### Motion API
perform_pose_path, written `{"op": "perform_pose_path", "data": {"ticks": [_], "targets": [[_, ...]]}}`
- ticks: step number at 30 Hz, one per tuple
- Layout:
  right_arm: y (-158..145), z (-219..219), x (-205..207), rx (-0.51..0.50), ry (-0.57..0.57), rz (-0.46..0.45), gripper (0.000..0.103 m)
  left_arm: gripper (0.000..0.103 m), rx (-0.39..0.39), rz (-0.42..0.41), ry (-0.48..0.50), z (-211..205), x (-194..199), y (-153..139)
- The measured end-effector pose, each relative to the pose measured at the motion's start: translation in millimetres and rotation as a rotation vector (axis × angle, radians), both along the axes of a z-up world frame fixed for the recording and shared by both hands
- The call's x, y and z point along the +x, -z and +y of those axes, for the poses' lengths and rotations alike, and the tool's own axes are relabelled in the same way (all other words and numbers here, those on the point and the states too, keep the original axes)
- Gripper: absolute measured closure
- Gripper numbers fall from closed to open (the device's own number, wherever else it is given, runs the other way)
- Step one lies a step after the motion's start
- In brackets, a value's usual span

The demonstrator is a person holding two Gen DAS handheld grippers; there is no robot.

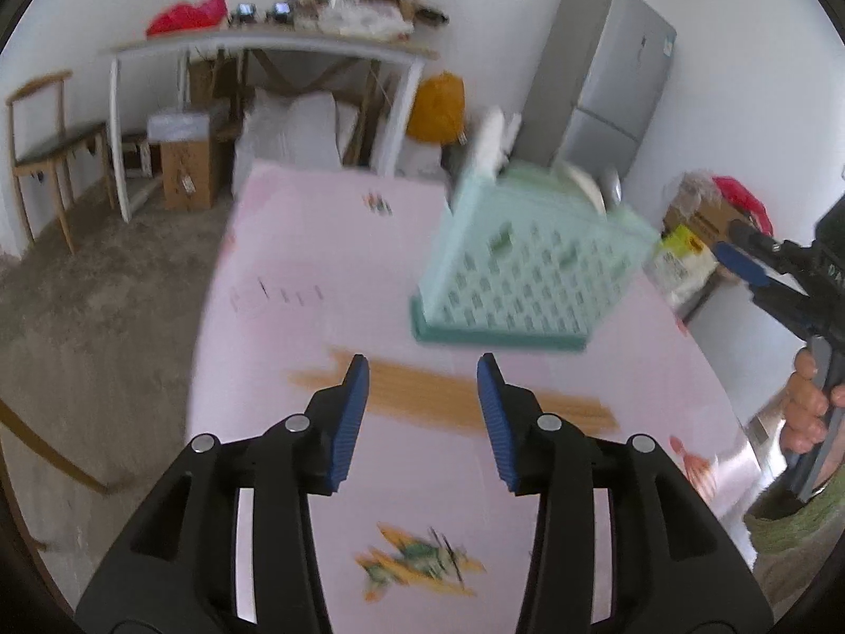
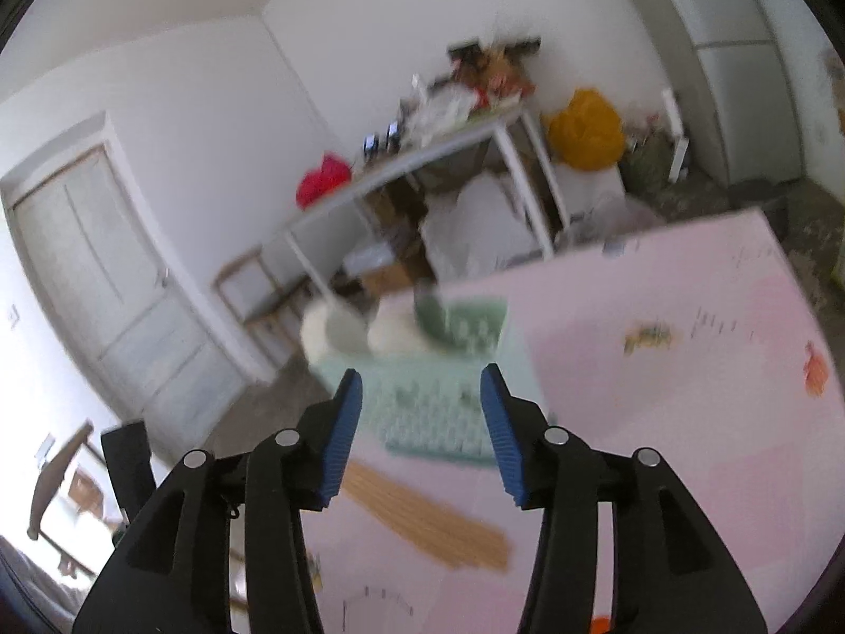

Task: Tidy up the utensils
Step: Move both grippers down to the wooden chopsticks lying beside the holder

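A bundle of wooden chopsticks (image 1: 449, 396) lies across the pink table (image 1: 327, 243), just past my open, empty left gripper (image 1: 422, 396). Behind it stands a mint green perforated utensil basket (image 1: 528, 274) holding white and metal utensils (image 1: 586, 185). In the right wrist view my right gripper (image 2: 422, 407) is open and empty, above the basket (image 2: 433, 412), with the chopsticks (image 2: 433, 523) below it. Both views are blurred. The right gripper also shows in the left wrist view (image 1: 750, 259) at the far right, held in a hand.
A white side table (image 1: 264, 47) piled with clutter, a wooden chair (image 1: 47, 142), cardboard boxes (image 1: 185, 169) and a grey fridge (image 1: 607, 79) stand beyond the pink table. A door (image 2: 105, 285) is at the left in the right wrist view.
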State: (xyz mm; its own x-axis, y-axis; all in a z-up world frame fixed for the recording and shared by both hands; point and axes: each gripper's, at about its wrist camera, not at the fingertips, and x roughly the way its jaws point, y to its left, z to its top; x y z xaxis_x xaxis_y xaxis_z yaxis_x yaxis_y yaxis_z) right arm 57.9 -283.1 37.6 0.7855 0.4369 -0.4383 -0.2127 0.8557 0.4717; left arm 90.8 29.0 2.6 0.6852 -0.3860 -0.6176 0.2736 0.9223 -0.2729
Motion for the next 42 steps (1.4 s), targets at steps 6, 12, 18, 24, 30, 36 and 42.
{"op": "perform_pose_path", "data": {"ticks": [6, 12, 18, 24, 30, 36, 42], "targets": [[68, 48, 38, -0.125, -0.186, 0.278, 0.056, 0.065, -0.069, 0.141, 0.063, -21, -12, 36], [108, 82, 79, -0.279, -0.268, 0.357, 0.057, 0.080, -0.158, 0.215, 0.086, -27, -2, 51], [117, 85, 81, -0.257, -0.335, 0.385, 0.057, 0.084, -0.240, 0.303, 0.071, -22, 11, 72], [120, 103, 63, -0.223, -0.397, 0.441, 0.081, 0.085, -0.254, 0.316, 0.073, -19, 13, 76], [123, 127, 41, -0.214, -0.416, 0.471, 0.092, 0.087, -0.199, 0.311, 0.043, -17, 2, 72], [126, 147, 16, -0.192, -0.419, 0.494, 0.092, 0.096, -0.154, 0.332, 0.041, -22, -10, 72], [130, 137, -15, -0.156, -0.352, 0.528, 0.093, 0.096, -0.100, 0.326, 0.116, -45, -32, 71]]}}
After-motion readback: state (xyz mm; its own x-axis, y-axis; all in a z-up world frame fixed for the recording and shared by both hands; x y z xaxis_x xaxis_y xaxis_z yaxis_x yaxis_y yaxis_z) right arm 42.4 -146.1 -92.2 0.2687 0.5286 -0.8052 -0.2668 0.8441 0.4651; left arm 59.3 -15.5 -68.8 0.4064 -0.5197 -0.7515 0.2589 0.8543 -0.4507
